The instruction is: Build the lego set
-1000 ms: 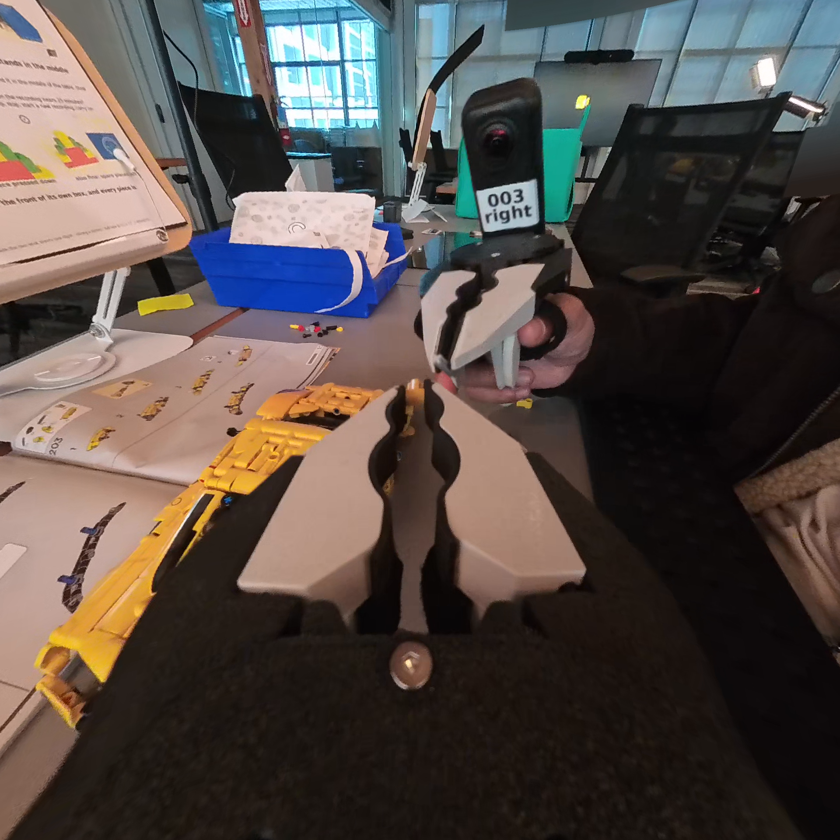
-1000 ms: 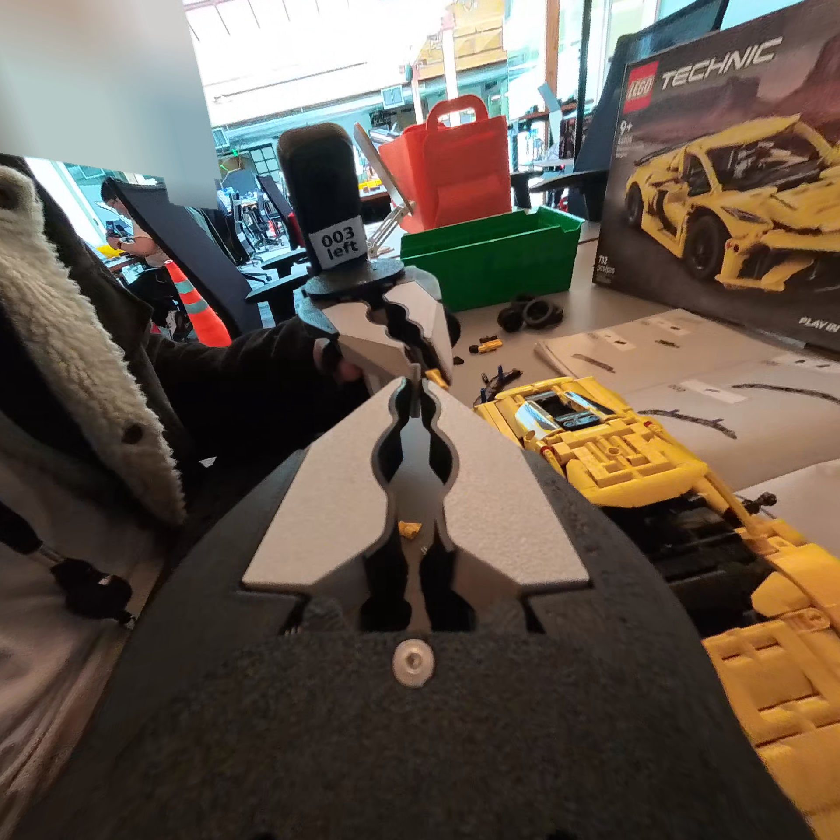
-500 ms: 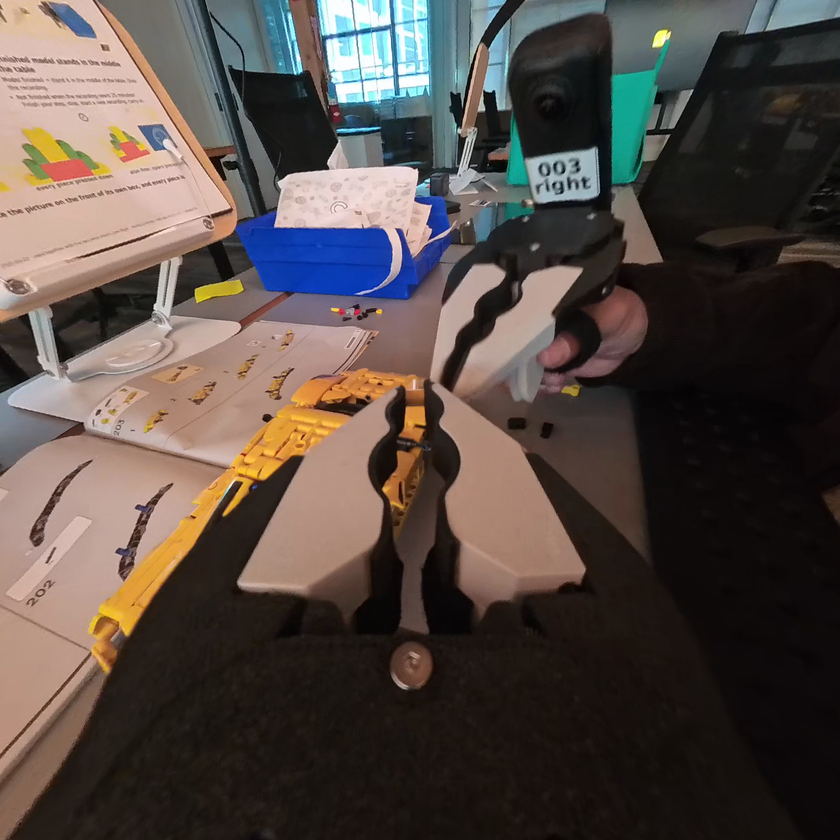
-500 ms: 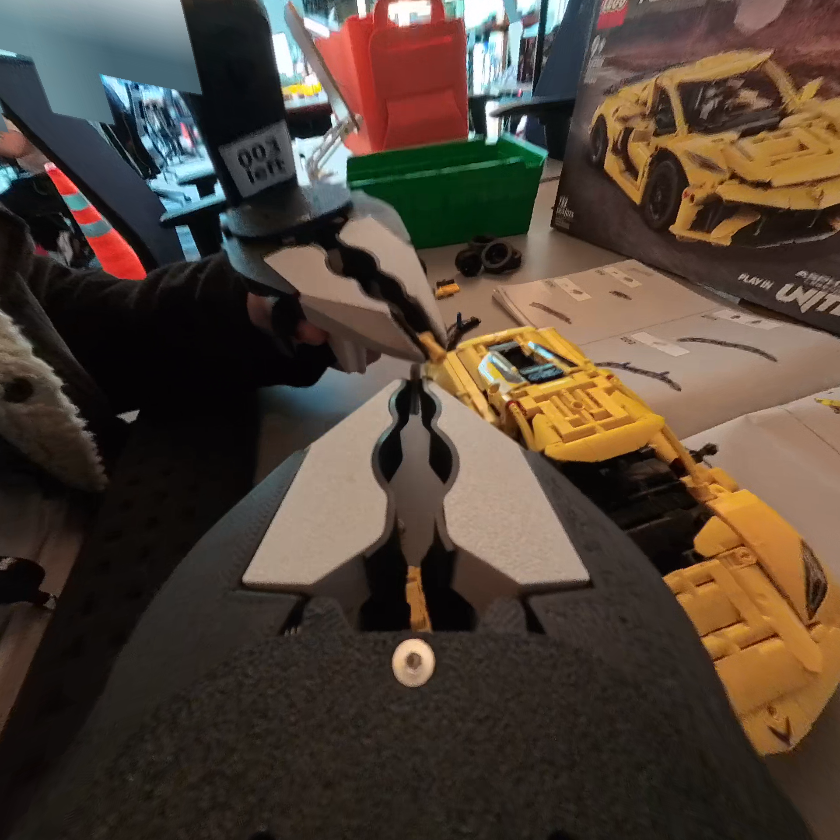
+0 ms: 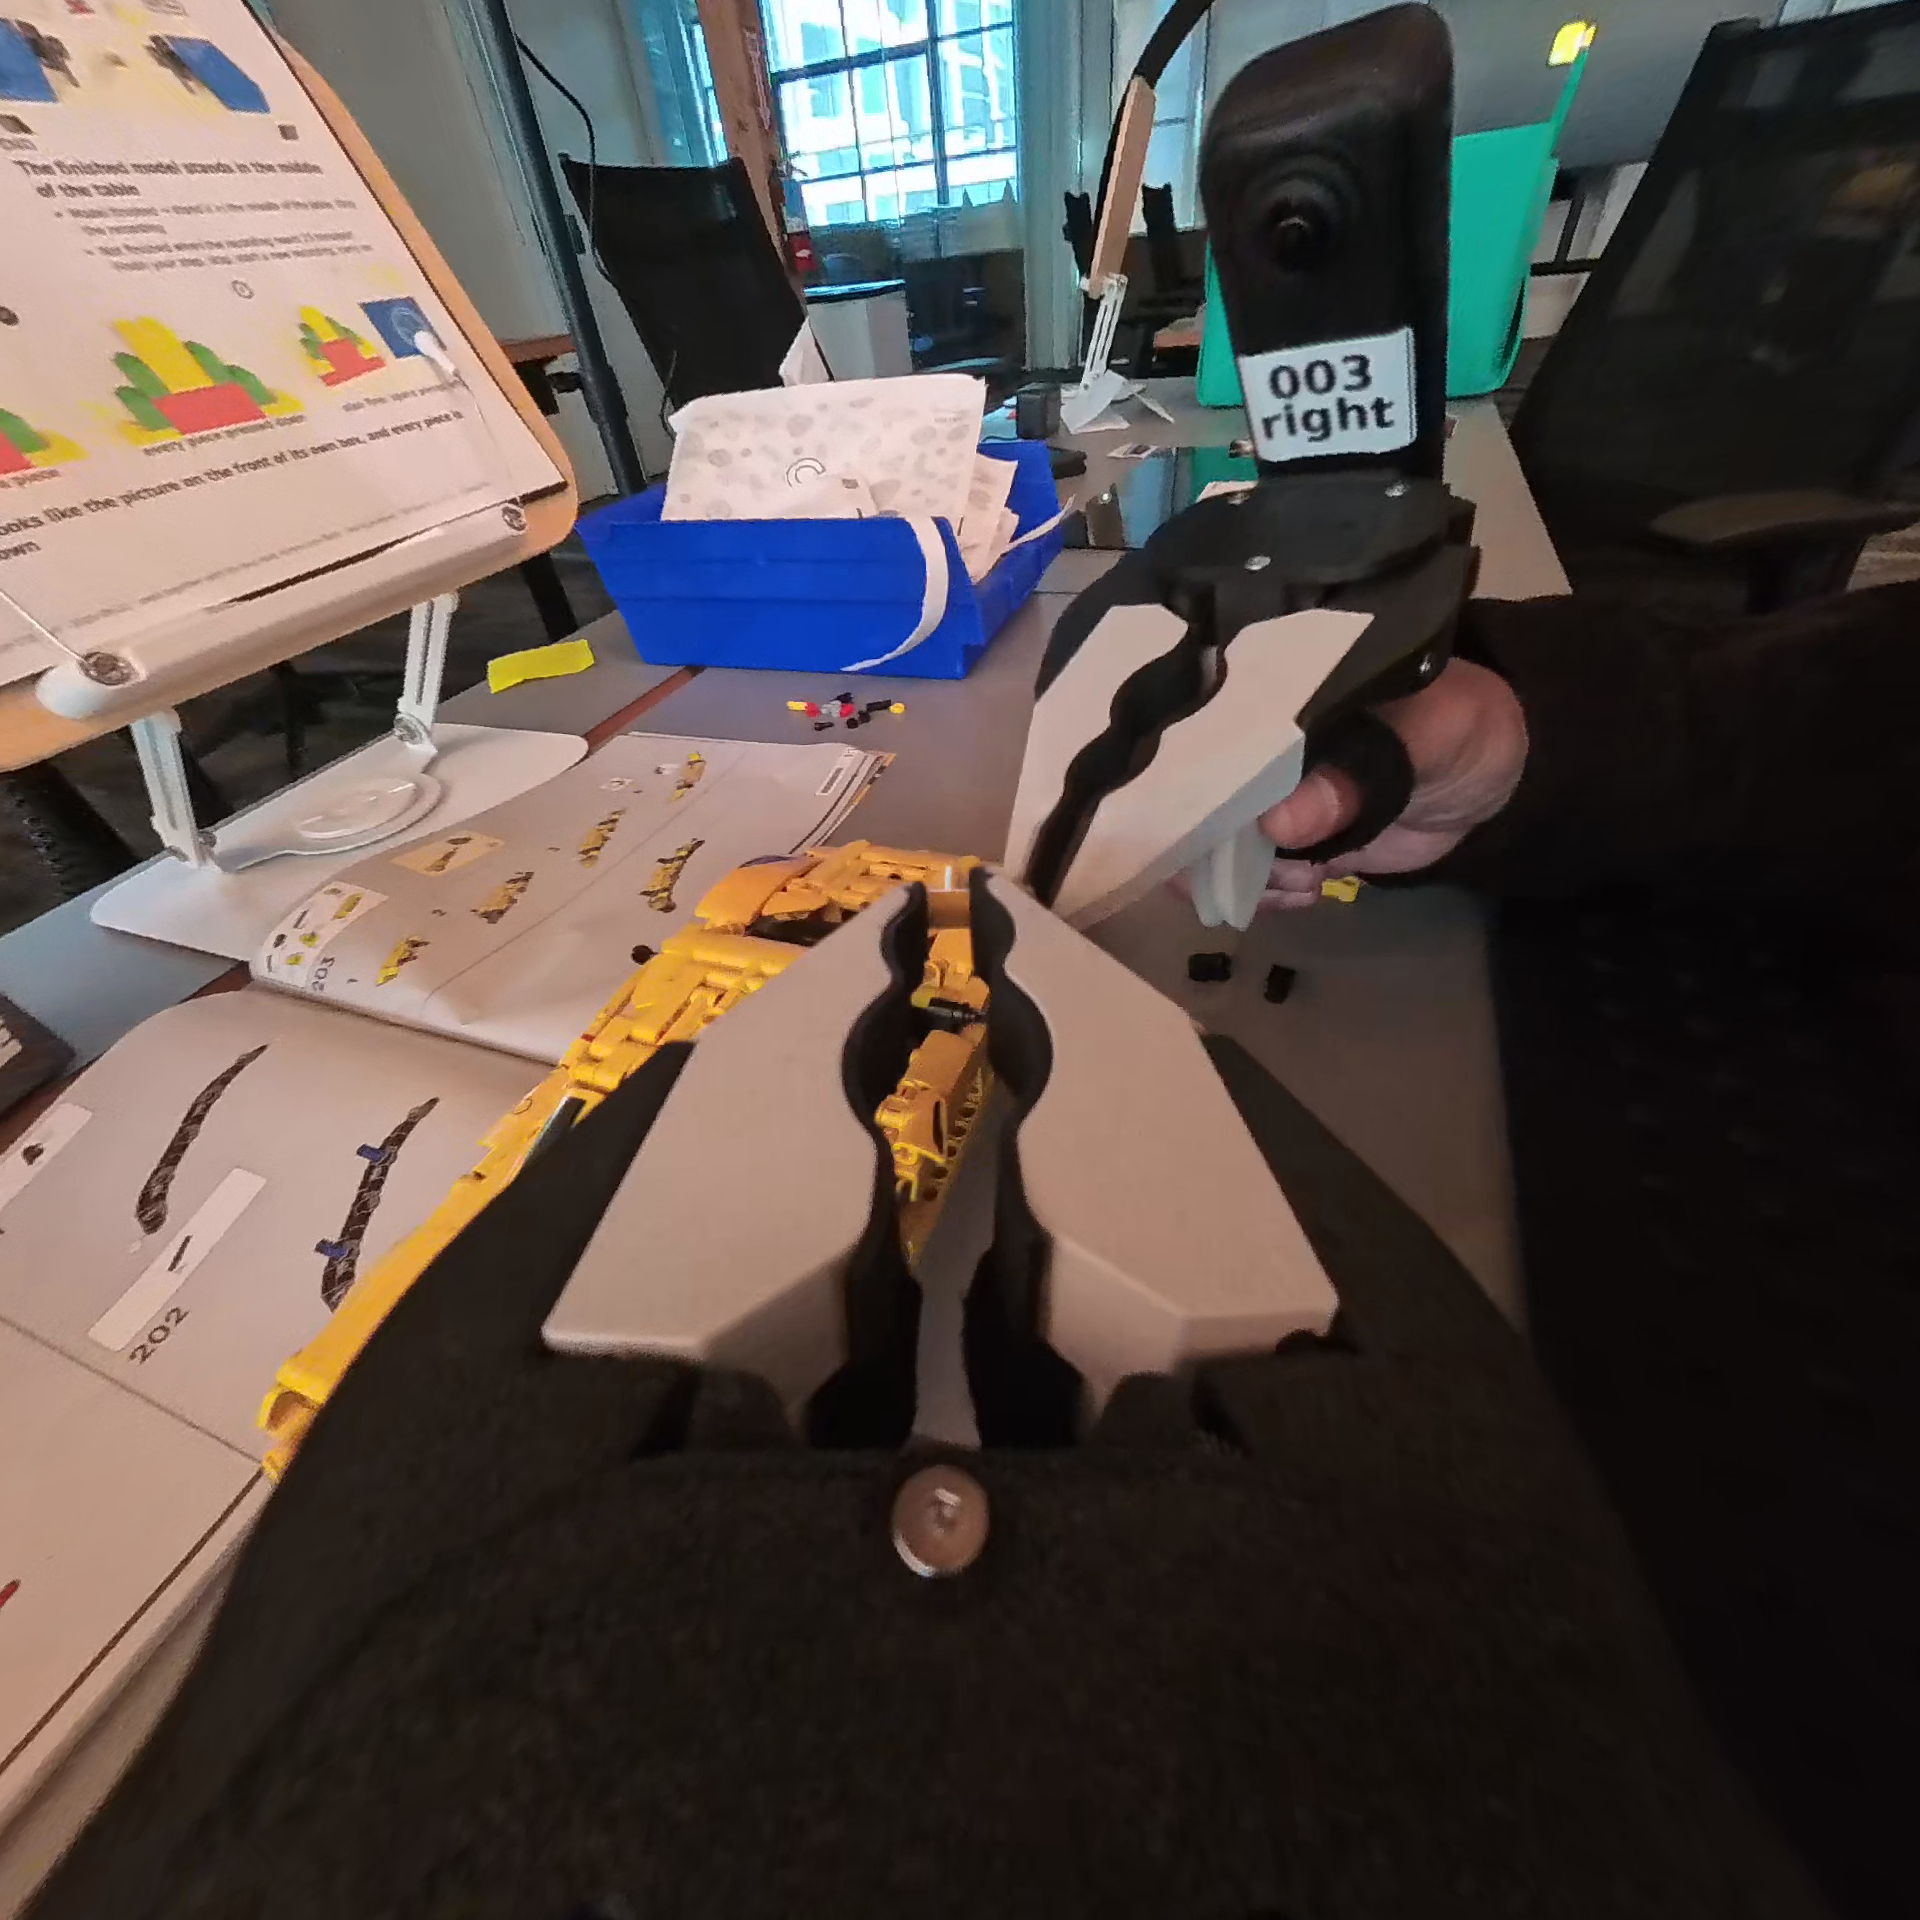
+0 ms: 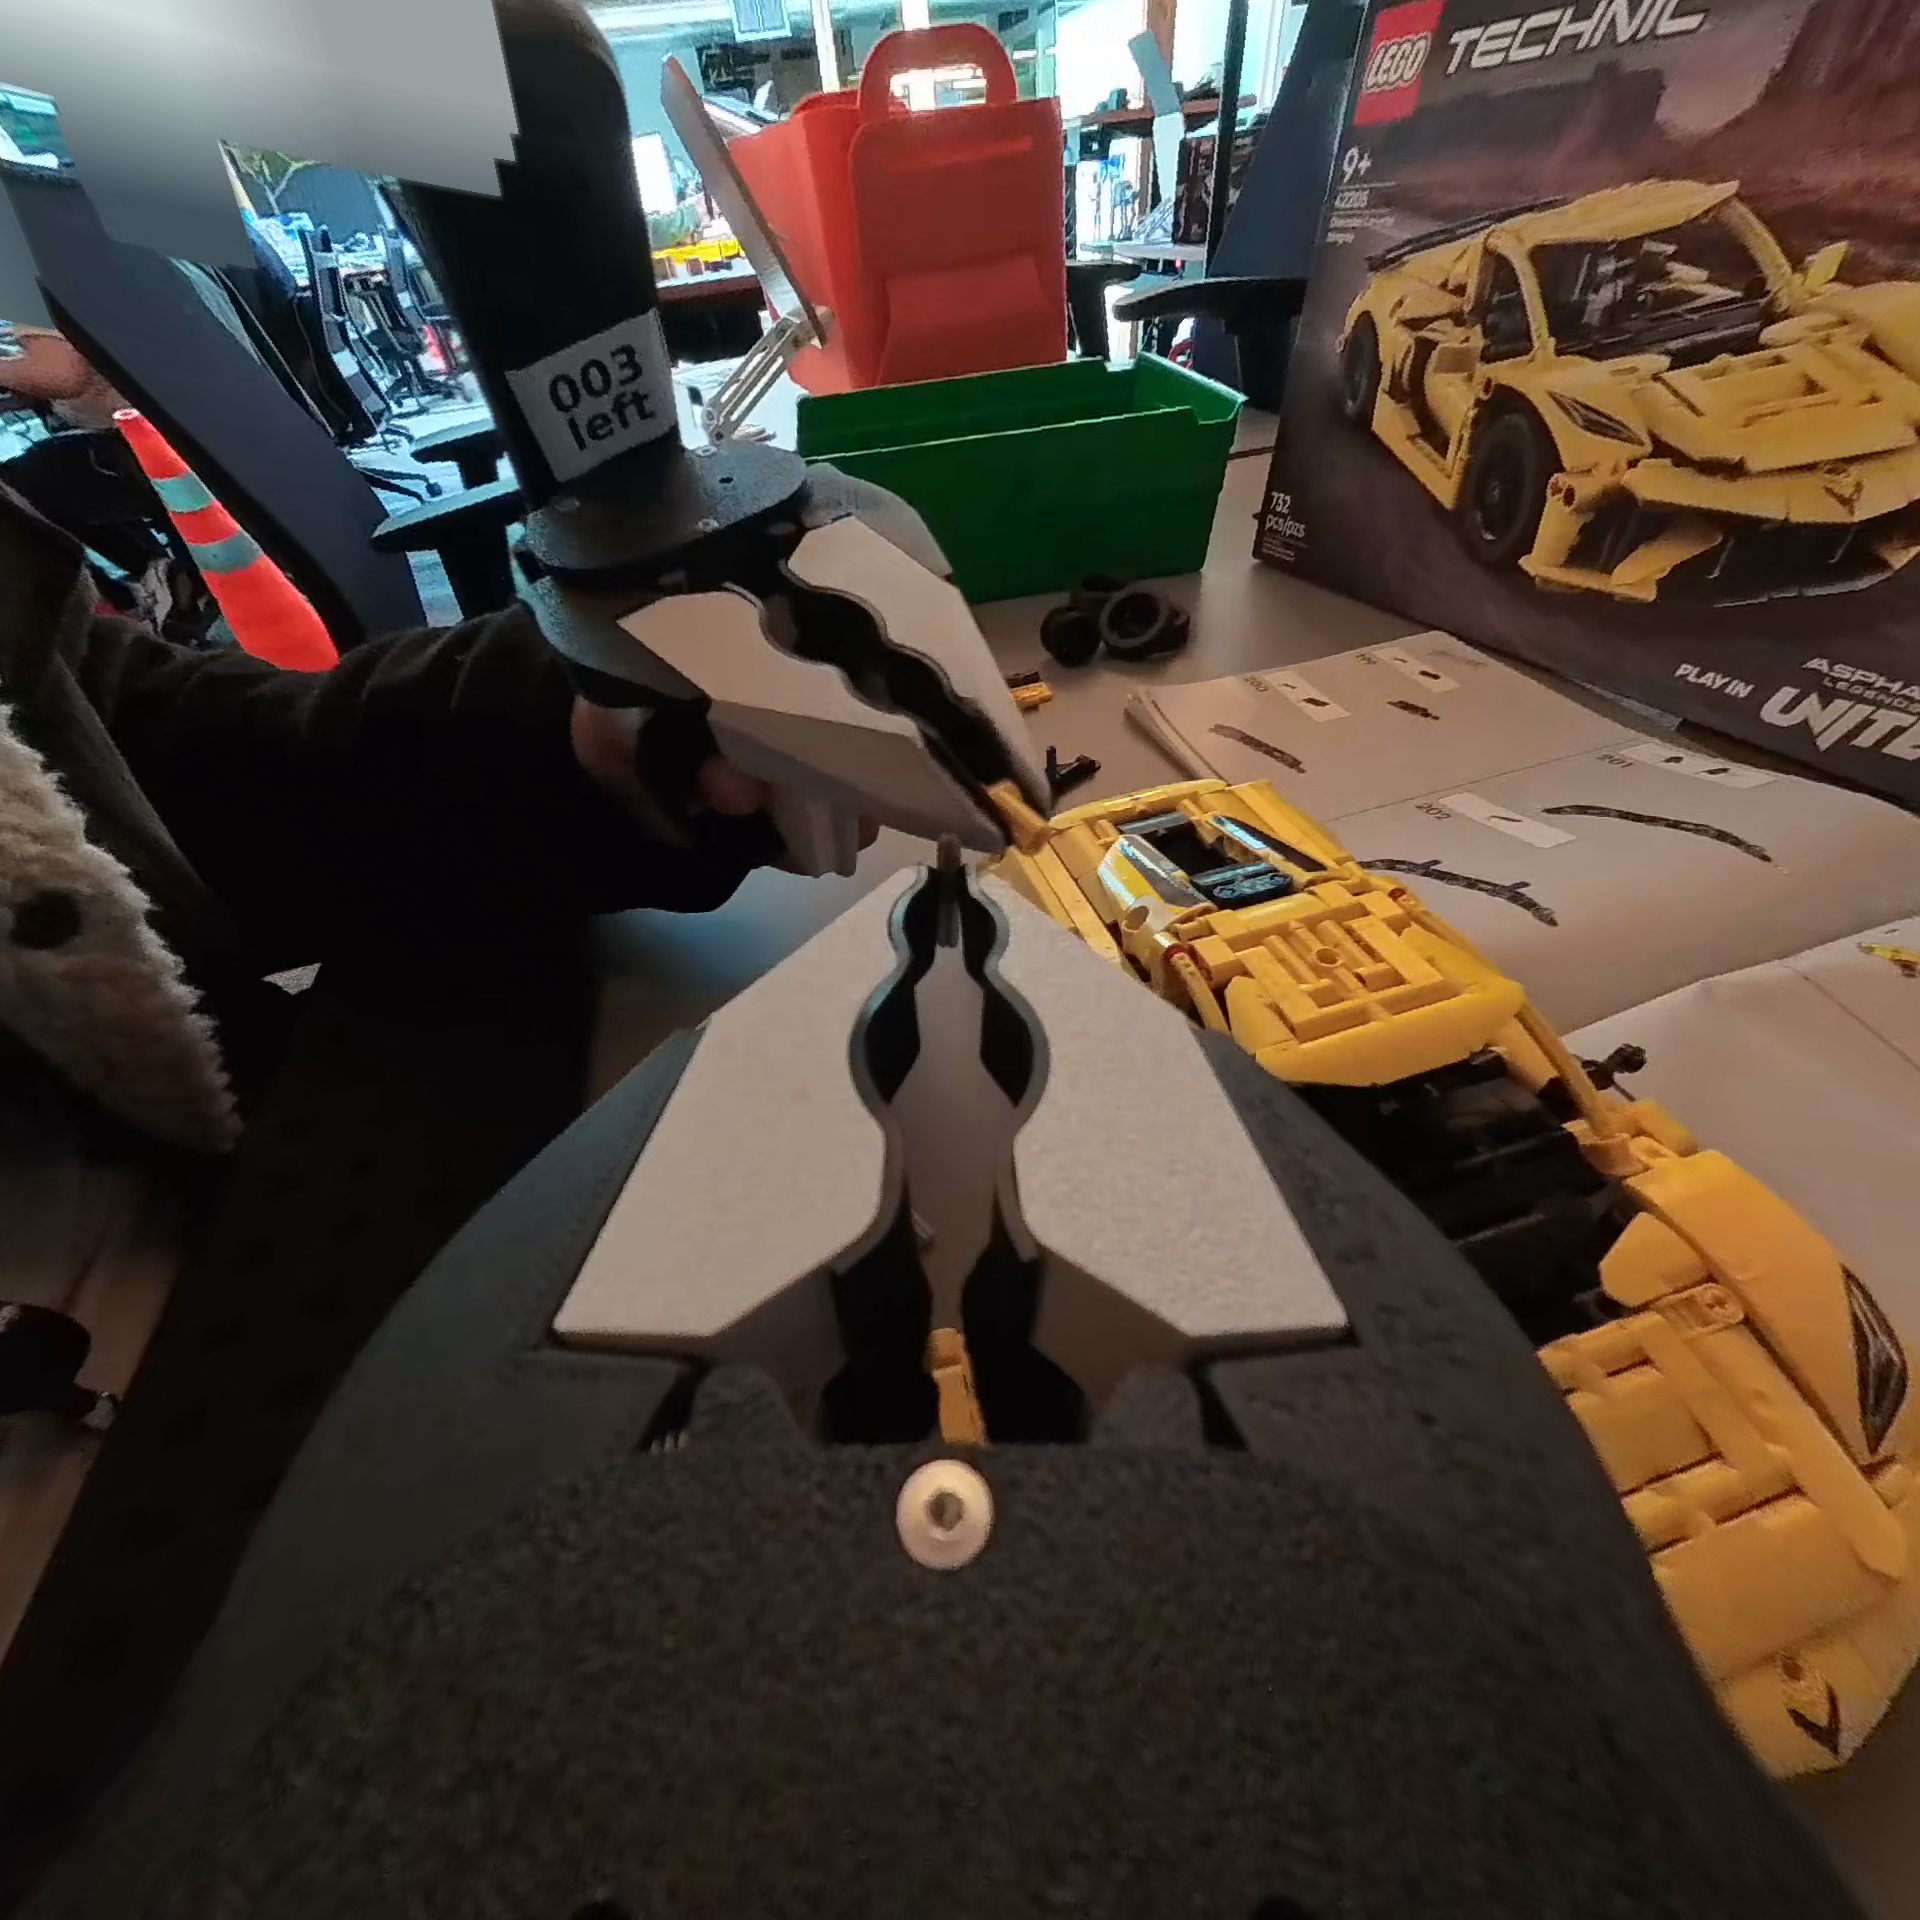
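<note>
Bringing both tools in from the near edge of the desk (image 5: 1351,1060), I now have them over the yellow car (image 6: 1351,987). A second ago they met in the air on my side of the desk, with the model off to one side. Now its near end lies directly under the tips. I take that to mean the mid-air meeting of the two tools is over and the next step is fitting a part to the model itself.

My left gripper (image 5: 945,899) is pressed together on a small yellow piece (image 6: 1016,816), which sticks out of its tip and points down at the car's near corner. In the right wrist view the piece looks to be touching that corner or just short of it; I cannot tell which. My right gripper (image 6: 945,888) is also pinched shut, holding a thin grey pin (image 6: 945,868) upright at the very tip. It sits just beside the left one and almost nose to nose with it, on my side of the car rather than over its body.

The car lies lengthwise away from me on the open instruction booklet (image 5: 520,914), with its nose at the far end from where I am working. The set's box (image 6: 1610,364) stands behind it. Judging by the bodywork, most of the shell is on, so this looks like a late detail at that corner.
</note>
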